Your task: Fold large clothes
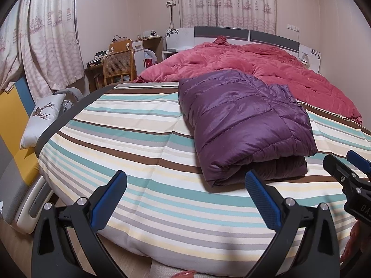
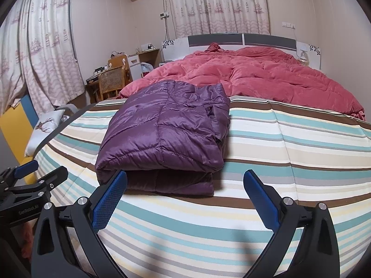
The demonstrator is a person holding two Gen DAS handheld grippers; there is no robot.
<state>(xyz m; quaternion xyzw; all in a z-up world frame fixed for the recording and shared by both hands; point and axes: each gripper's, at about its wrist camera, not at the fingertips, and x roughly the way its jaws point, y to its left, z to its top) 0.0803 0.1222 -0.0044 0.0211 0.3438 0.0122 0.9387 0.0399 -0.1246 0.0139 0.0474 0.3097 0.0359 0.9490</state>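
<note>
Two claws, left claw (image 1: 185, 193) and right claw (image 2: 185, 193), level, spread apart, empty, facing folded purple jacket (image 1: 243, 125).

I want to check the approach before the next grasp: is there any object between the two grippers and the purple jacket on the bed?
Nothing visible stands in the way. The folded purple jacket lies on the striped cover, and only bare cover lies between it and the left gripper and right gripper, both with jaws open.
</note>
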